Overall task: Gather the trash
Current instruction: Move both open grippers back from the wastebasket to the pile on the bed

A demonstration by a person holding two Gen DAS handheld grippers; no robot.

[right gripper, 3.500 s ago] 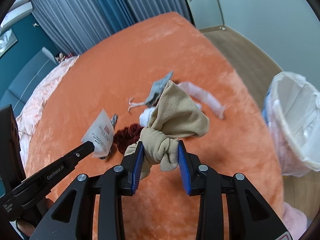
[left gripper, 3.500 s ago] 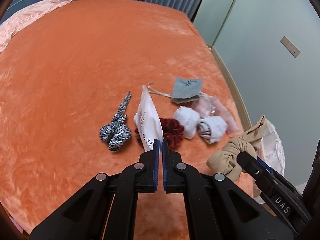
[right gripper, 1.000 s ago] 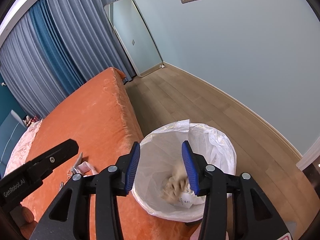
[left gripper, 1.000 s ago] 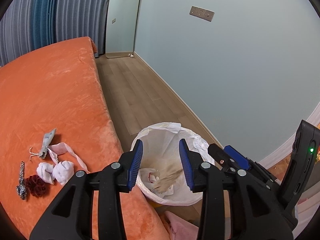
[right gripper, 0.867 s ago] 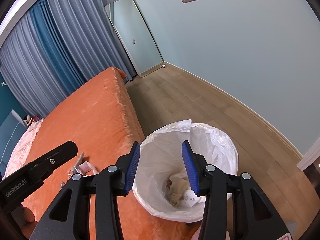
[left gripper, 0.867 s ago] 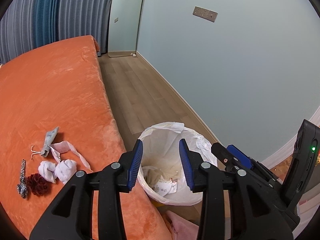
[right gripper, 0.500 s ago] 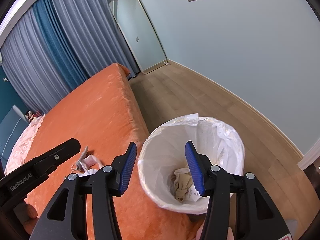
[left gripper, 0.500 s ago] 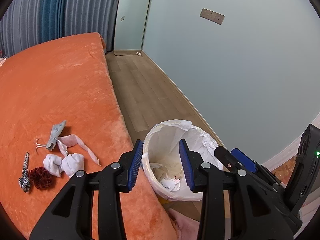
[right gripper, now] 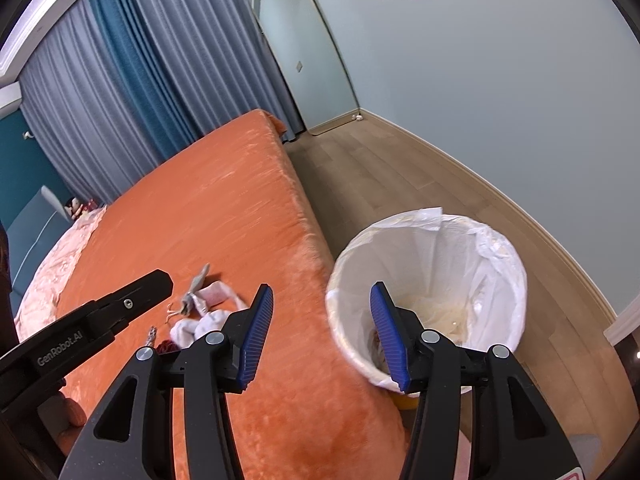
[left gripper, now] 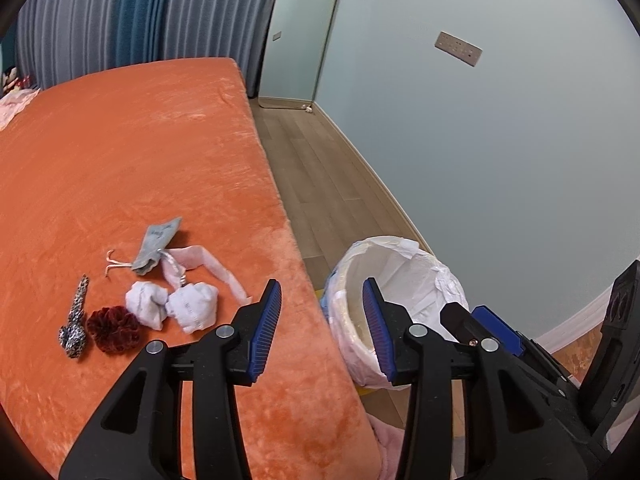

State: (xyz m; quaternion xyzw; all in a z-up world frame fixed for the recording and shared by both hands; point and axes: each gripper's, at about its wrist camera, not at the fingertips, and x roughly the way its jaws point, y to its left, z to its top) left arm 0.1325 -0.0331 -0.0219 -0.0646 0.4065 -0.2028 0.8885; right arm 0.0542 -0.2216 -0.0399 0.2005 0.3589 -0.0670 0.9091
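Orange bedding [left gripper: 140,152] carries what we have left: white socks [left gripper: 174,308], a grey pouch [left gripper: 158,240] and scrunchies. Some trash lies in the lined bin [right gripper: 496,264]; our left gripper [left gripper: 322,330] and right gripper [right gripper: 320,334] both hang spread and empty.

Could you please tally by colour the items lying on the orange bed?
White sock balls: 2
Grey pouch: 1
Pink strip: 1
Red scrunchie: 1
Leopard-print tie: 1
Total: 6

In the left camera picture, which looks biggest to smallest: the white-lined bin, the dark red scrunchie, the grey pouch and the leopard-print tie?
1. Bin, clearly, though nearer the camera.
2. Grey pouch.
3. Red scrunchie and leopard-print tie: too alike to rank.
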